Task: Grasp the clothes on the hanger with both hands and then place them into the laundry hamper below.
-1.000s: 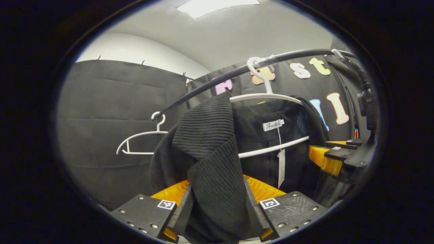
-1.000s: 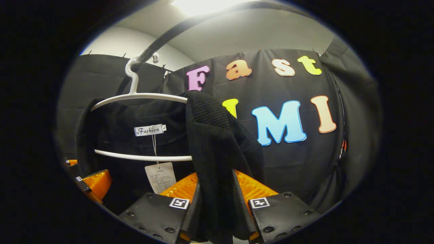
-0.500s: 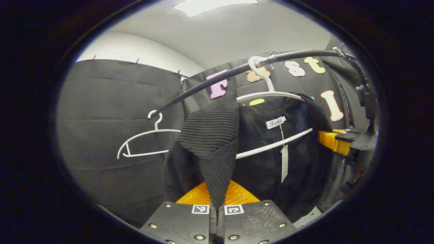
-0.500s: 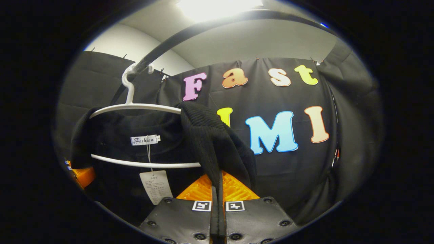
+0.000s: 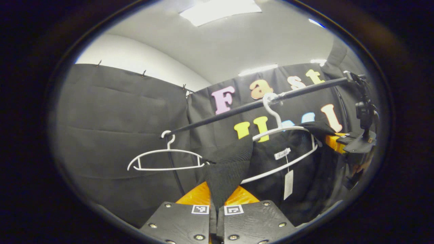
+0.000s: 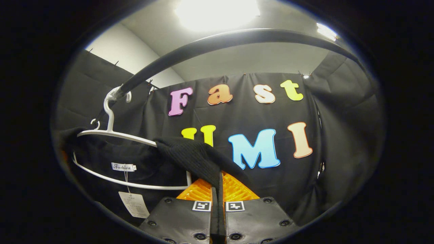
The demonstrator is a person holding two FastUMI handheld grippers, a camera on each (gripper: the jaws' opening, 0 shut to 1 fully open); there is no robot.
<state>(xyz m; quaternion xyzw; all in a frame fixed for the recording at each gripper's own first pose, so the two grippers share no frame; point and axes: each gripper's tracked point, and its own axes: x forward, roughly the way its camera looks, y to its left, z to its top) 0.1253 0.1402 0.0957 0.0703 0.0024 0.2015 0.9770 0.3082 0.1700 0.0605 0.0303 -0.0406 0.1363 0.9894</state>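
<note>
Two black cloth walls (image 5: 118, 128) meet in a corner behind everything, under a pale ceiling with a bright light panel (image 5: 220, 7). A dark clothes rail (image 5: 237, 110) runs across in front of them; in the right gripper view the rail (image 6: 217, 39) arcs overhead. The black ribbed garment (image 5: 271, 169) hangs from a white hanger (image 5: 288, 130) hooked on that rail, and in the right gripper view the garment (image 6: 101, 159) is draped on the same hanger (image 6: 115, 135) at the lower left, its shoulders pulled out sideways off the hanger's ends. A second white hanger (image 5: 166, 161) hangs bare on the rail, farther along and apart from the first.

The left tongs (image 5: 217, 217) are closed to a narrow slit on a fold of the garment's ribbed shoulder (image 5: 225, 169), which stretches taut up from the fingers. The right tongs (image 6: 217, 217) are likewise pinched tight on the other shoulder (image 6: 193, 157), the cloth drawn in a band from the hanger's end to the fingers. In the left gripper view the right tongs (image 5: 339, 142) appear at the far right edge beside the hanger, with cloth at their tip.

A white neck label (image 6: 123, 166) sits inside the collar, and a paper tag (image 6: 134, 204) dangles from it on a string; the tag (image 5: 288, 184) also hangs below the hanger's lower bar in the left gripper view.
</note>
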